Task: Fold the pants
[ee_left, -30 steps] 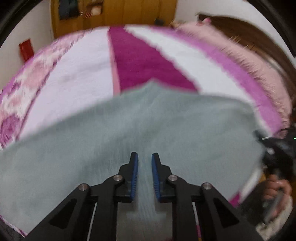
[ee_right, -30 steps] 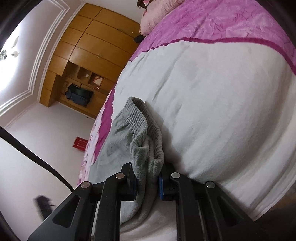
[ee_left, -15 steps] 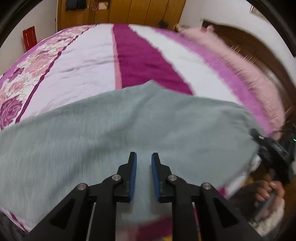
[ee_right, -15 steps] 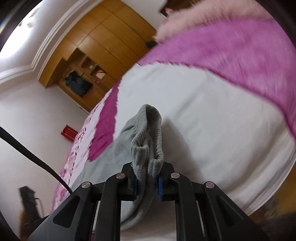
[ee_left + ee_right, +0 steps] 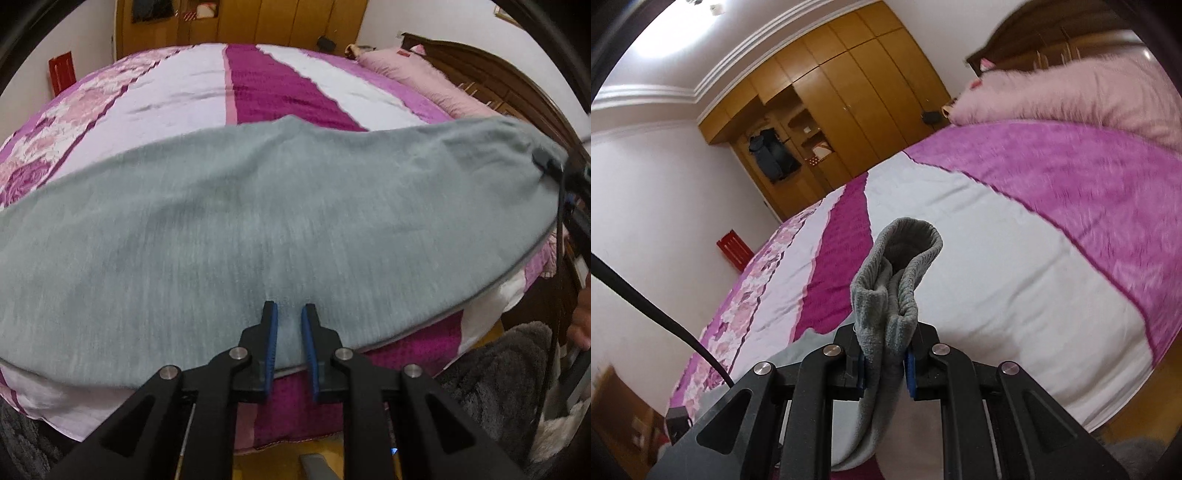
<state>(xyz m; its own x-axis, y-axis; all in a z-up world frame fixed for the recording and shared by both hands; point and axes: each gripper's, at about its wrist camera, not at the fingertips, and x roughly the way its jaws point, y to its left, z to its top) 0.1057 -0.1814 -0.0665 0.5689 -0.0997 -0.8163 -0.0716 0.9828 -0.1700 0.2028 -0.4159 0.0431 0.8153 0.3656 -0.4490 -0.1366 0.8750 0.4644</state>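
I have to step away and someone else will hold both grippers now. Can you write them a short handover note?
Right gripper: shut on the ribbed waistband of the grey pants, lifting that end off the bed.
Left gripper: fingers apart, holding nothing, over the near edge of the pants.
Pants: spread broadly across the striped bed, near its front edge.
Done: waistband gripped. No finished fold visible.
Left: probably grip with the left, then fold and flatten.
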